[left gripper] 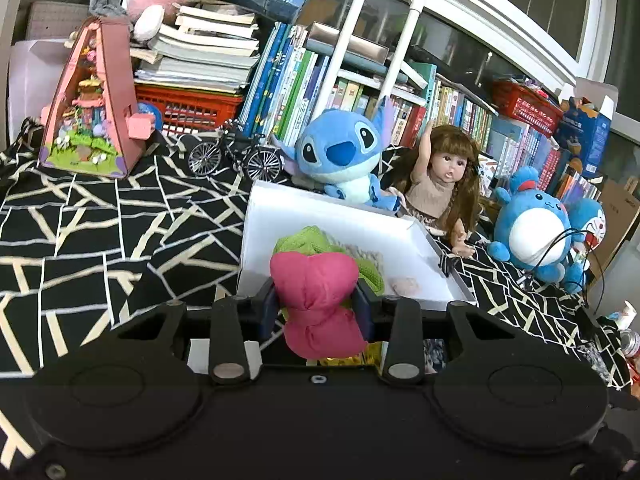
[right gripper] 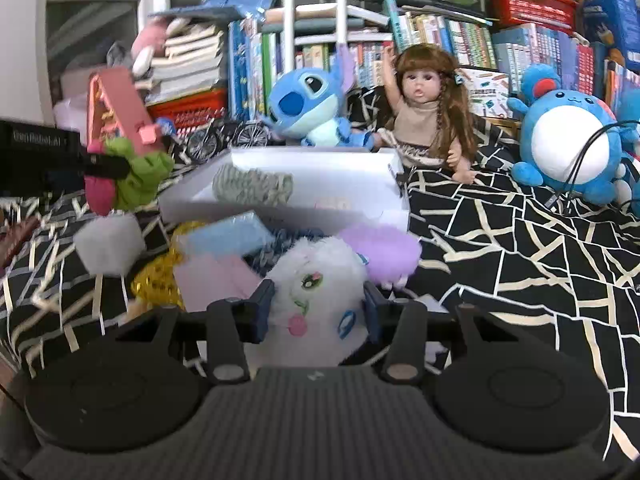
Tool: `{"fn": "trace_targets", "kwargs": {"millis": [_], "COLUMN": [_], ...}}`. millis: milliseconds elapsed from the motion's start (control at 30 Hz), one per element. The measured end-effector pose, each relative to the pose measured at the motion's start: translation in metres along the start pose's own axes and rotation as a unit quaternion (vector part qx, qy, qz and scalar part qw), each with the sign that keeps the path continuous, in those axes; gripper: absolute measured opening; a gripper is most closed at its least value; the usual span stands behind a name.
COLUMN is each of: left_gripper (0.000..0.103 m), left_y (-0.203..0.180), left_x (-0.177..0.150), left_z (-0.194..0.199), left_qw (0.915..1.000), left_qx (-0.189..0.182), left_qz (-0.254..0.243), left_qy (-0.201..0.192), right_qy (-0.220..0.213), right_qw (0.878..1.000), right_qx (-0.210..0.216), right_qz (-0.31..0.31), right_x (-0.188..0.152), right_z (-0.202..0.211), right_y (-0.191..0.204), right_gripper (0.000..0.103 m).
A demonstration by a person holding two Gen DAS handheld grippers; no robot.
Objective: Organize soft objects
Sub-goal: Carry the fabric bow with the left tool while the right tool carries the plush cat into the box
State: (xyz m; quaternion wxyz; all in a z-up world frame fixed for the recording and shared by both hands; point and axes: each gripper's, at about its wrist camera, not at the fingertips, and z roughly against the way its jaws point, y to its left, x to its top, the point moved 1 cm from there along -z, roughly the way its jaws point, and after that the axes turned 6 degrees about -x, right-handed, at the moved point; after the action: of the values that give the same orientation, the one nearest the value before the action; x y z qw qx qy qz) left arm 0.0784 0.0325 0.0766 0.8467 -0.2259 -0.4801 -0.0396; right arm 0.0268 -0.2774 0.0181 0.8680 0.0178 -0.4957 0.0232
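Your left gripper (left gripper: pixel 316 306) pinches a pink pouch (left gripper: pixel 316 300) above the white box (left gripper: pixel 420 276). Your right gripper (right gripper: pixel 318 312) squeezes a white fluffy toy (right gripper: pixel 316 280).

cloth on table (left gripper: pixel 120 216): black, crossed by cream and white lines in an irregular web
box (left gripper: pixel 424 280): white inside and out
pink soft toy (left gripper: pixel 316 284): magenta-pink, with a green part (green shows best in the right wrist view)
knit piece in box (right gripper: pixel 252 184): grey-green, ribbed; reads brighter green in the left wrist view
fluffy toy (right gripper: pixel 316 280): white fur, green eye, pink cheek spot, blue patch
fluffy purple piece (right gripper: pixel 380 252): lilac
sponge block (right gripper: pixel 228 236): pale blue
tinsel (right gripper: pixel 154 280): gold
Stitch plush (left gripper: pixel 340 152): blue, pale blue belly, dark blue nose
round plush (left gripper: pixel 532 232): blue with white belly
doll (left gripper: pixel 440 176): brown hair, beige top
crate (left gripper: pixel 188 106): red
gripper fingers (left gripper: pixel 268 308): dark blue pads on black
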Motion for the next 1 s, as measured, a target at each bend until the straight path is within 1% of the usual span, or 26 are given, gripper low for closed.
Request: {"fn": "trace_targets", "kwargs": {"millis": [167,267,433,567,767,1000], "left_gripper": [0.037,0.037,0.037,0.037,0.037,0.037], "left_y": [0.001,0.003,0.003,0.007,0.009,0.012], "left_x": [0.016,0.024,0.033,0.037,0.038,0.035], "left_z": [-0.015,-0.028,-0.056,-0.077,-0.101,-0.128], "left_qw": [1.0,0.9999,0.999,0.9983,0.997,0.9952], "left_qx": [0.006,0.011,0.045,0.057,0.074,0.089], "left_qz": [0.004,0.009,-0.005,0.001,-0.008,-0.013], "left_qy": [0.0,0.002,0.003,0.015,0.022,0.039], "right_qy": [-0.017,-0.025,-0.021,-0.011,-0.004,0.014], "right_qw": [1.0,0.999,0.997,0.995,0.995,0.995], "right_qx": [-0.006,-0.014,-0.016,-0.02,-0.042,-0.07], "right_qz": [-0.024,-0.04,-0.075,-0.098,-0.088,-0.066], "right_x": [0.024,0.043,0.069,0.084,0.095,0.096], "right_z": [-0.002,-0.01,-0.04,-0.067,-0.101,-0.134], "right_y": [-0.01,-0.018,-0.03,-0.037,-0.036,-0.033], "right_gripper": [0.05,0.05,0.05,0.05,0.05,0.05]}}
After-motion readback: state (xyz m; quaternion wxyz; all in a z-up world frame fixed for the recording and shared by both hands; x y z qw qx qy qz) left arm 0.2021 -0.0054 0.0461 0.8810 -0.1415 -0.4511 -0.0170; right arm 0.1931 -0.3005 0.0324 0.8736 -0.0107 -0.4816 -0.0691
